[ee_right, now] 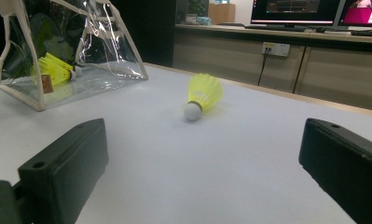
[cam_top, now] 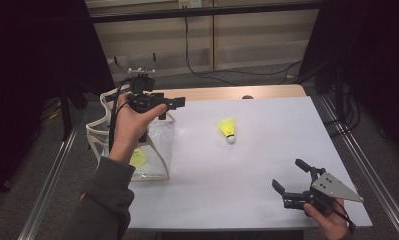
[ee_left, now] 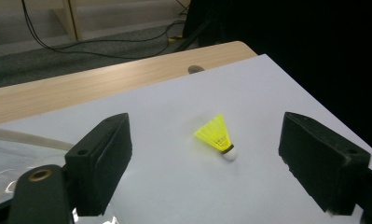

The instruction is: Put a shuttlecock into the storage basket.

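the left claw (cam_top: 173, 103) hangs above the counter's (cam_top: 267, 150) left rim, over a clear bag (cam_top: 159, 145), jaws wide apart with nothing between them. the hand (cam_top: 129, 127) and sleeve cover much of the bag in the high view, so only its cream trim and part of its clear wall show. a yellow shuttlecock (cam_top: 137, 158) lies inside it, half hidden behind the wrist; the right claw's view shows it better (ee_right: 55, 70), though glare on the plastic blurs its outline. a second shuttlecock (cam_top: 227, 129) lies loose near the middle of the counter, cork end toward the person, touching neither claw. in the left claw's view it sits between the two jaws but farther off on the white surface (ee_left: 217, 136). the right claw (cam_top: 292, 176) rests low at the near right corner, also gaping and empty; its hand (cam_top: 329, 222) is cut off by the bottom edge.
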Demonstrator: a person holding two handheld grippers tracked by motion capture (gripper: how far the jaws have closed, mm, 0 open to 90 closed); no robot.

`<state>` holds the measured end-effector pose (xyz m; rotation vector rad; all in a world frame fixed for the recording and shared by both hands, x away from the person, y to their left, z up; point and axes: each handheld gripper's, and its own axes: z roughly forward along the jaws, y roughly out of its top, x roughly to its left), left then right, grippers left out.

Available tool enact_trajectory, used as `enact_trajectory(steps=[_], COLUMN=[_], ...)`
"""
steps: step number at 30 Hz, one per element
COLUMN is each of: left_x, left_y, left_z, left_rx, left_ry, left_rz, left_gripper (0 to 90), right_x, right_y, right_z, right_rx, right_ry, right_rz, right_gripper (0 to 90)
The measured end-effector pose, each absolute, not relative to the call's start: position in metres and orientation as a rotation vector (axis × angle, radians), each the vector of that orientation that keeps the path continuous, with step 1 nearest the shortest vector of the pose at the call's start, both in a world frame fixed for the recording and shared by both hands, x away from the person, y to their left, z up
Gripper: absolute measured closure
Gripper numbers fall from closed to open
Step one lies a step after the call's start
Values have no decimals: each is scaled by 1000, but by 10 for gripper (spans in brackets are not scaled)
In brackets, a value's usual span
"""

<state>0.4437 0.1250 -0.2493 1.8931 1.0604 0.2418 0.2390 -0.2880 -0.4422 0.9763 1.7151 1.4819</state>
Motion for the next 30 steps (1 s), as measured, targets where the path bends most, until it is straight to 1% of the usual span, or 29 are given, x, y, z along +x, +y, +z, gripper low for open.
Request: enact_trajectory(steps=[20,30], left_x=[435,433], left_y=[99,84], left_z=[-256,-266], left_rx=[1918,1926], left_ry=[1010,992], left_rz=[197,194], left_gripper=[155,134], right_x=[240,240], right_y=[-288,-288], right_z=[-442,-442], right_rx=[975,975], right_ry=[1715,1716], right_rz=[1486,1486], right_gripper=[12,12])
